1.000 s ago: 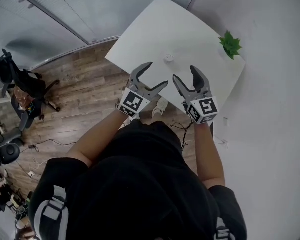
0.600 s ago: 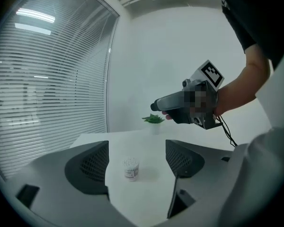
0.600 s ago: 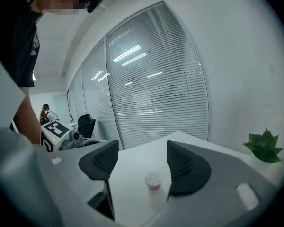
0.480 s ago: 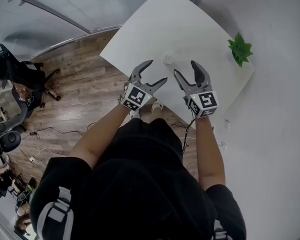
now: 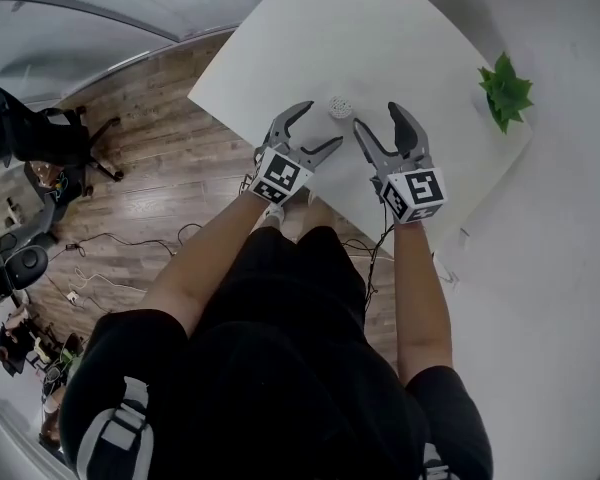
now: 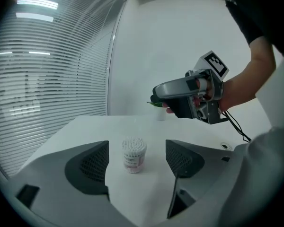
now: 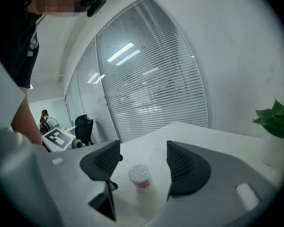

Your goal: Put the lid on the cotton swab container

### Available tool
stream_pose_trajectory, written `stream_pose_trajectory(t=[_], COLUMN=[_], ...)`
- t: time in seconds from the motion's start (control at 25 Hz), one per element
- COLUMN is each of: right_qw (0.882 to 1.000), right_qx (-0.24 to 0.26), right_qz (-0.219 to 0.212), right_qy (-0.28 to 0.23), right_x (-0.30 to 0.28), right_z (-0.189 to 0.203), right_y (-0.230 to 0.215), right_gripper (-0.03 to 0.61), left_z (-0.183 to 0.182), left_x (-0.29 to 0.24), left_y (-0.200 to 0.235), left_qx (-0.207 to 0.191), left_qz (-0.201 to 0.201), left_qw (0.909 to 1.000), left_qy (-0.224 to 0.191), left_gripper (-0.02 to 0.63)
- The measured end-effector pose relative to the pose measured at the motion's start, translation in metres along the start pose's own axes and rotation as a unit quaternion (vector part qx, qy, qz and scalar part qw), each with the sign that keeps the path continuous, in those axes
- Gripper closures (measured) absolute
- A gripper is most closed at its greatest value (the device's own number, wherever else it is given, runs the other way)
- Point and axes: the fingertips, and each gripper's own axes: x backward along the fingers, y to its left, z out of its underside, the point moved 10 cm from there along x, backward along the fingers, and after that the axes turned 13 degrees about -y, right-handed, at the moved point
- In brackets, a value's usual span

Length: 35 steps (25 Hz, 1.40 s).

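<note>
The cotton swab container (image 5: 340,106) is a small clear tub standing upright on the white table (image 5: 280,58), its top uncovered and packed with white swab heads. No lid shows in any view. My left gripper (image 5: 320,126) hangs open just in front and left of it, and the tub (image 6: 134,154) stands beyond the gap of its jaws. My right gripper (image 5: 378,120) is open on the tub's right. Its jaws have just been closing a little with nothing between them. The tub (image 7: 140,177) stands ahead of them, untouched.
A small green potted plant (image 5: 507,90) stands at the table's far right corner by the white wall. The table's near edge runs just under both grippers. An office chair (image 5: 40,138) stands on the wooden floor at left, and blinds line the glass wall.
Both grippers have come down and forward over the table, closer to the swab container. The right jaws stand slightly narrower than before.
</note>
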Motion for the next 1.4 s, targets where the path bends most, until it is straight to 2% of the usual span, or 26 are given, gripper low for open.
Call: stream_pose_trajectory(t=[0.36, 0.96, 1.12, 1.28, 1.4], right_qw=[1.000, 0.999, 0.999, 0.998, 0.998], right_qx=[-0.016, -0.034, -0.044, -0.052, -0.057], right_qz=[0.005, 0.006, 0.011, 0.009, 0.008], right_qy=[0.004, 0.025, 0.028, 0.034, 0.040], right_x=[-0.008, -0.025, -0.030, -0.037, -0.041], right_z=[0.018, 0.033, 0.036, 0.040, 0.042], right_y=[-0.025, -0.055, -0.059, -0.063, -0.065], right_gripper=[0.275, 0.290, 0.293, 0.293, 0.304], left_z=[0.026, 0.041, 0.041, 0.041, 0.040], left_x=[-0.030, -0.051, -0.052, -0.052, -0.051], left_y=[0.007, 0.008, 0.010, 0.012, 0.012], left_qx=[0.016, 0.027, 0.031, 0.028, 0.024], left_qz=[-0.001, -0.003, 0.000, -0.004, -0.006], left_qw=[0.9998, 0.9994, 0.9993, 0.9994, 0.9996], left_qy=[0.015, 0.021, 0.023, 0.017, 0.013], left_gripper=[0.255, 0.259, 0.282, 0.357, 0.359])
